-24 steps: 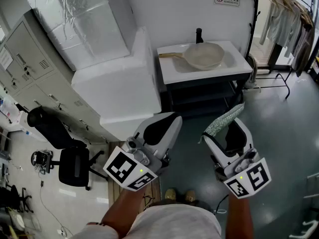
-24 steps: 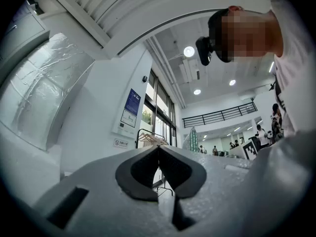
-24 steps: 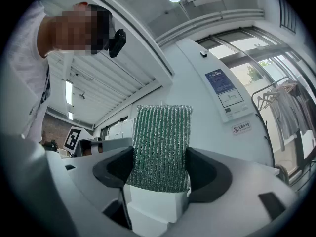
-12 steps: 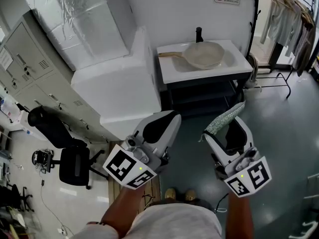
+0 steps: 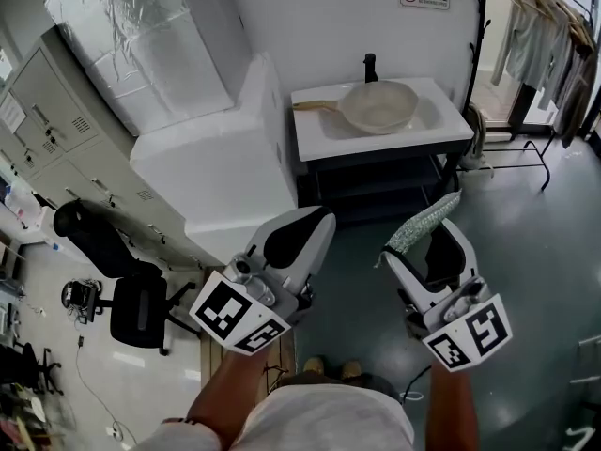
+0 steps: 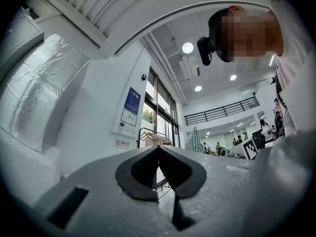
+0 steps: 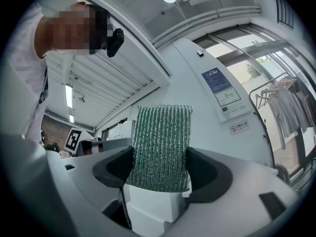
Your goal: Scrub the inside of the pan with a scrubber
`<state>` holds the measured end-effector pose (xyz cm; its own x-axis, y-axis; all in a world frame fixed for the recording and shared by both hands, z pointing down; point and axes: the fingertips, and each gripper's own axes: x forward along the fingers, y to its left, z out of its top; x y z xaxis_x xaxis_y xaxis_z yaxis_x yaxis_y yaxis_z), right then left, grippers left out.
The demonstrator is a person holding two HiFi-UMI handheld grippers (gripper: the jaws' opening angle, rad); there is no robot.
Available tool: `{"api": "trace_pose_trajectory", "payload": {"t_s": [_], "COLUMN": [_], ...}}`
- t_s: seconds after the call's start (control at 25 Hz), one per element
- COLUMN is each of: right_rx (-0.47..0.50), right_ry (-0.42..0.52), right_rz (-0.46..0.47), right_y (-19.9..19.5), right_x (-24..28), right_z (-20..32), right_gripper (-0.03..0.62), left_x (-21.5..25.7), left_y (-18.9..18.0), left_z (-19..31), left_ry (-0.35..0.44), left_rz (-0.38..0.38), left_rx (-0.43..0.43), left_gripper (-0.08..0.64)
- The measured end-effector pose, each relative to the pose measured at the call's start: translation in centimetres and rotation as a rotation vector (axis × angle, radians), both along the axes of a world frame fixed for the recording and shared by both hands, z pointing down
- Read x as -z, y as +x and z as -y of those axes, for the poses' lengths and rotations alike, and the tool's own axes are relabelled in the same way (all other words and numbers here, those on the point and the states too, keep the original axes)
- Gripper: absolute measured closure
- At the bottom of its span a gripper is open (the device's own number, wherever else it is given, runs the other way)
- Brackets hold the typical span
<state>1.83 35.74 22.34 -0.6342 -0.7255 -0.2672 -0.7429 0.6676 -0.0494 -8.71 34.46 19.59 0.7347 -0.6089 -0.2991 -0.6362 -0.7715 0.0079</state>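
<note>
A cream pan [image 5: 380,107] with a wooden handle lies on the white table [image 5: 319,139] far ahead in the head view. My right gripper [image 5: 423,242] is held low, well short of the table, shut on a green scrubber [image 5: 423,224] whose ribbed pad [image 7: 160,147] stands up between the jaws. My left gripper [image 5: 324,222] is raised beside it at the left; its dark pads [image 6: 158,159] meet at the tip with nothing between them. Both grippers tilt upward, so their own views show wall and ceiling, not the pan.
A large white foam block [image 5: 216,172] stands left of the table, grey lockers [image 5: 38,130] behind it. A black office chair [image 5: 113,271] sits at the lower left. A clothes rack [image 5: 545,26] stands at the right. A dark bottle [image 5: 370,66] rises behind the pan.
The view has shifted slightly, so the table and pan sit a little higher and further left. Both grippers keep their pose and grip.
</note>
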Motion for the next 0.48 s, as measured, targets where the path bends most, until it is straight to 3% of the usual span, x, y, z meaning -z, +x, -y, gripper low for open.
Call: {"api": "trace_pose_trajectory", "payload": {"t_s": [0.48], "right_rx": [0.02], "right_ry": [0.008], "right_rz": [0.012], "right_y": [3.5], "right_x": [0.0], "right_z": [1.4], "right_gripper": [0.253], "left_x": [0.1], "left_y": [2.4], "left_z": [0.9], "left_ry": [0.007], "left_rz": [0.031], "left_rx": [0.044], "left_gripper": [0.543]}}
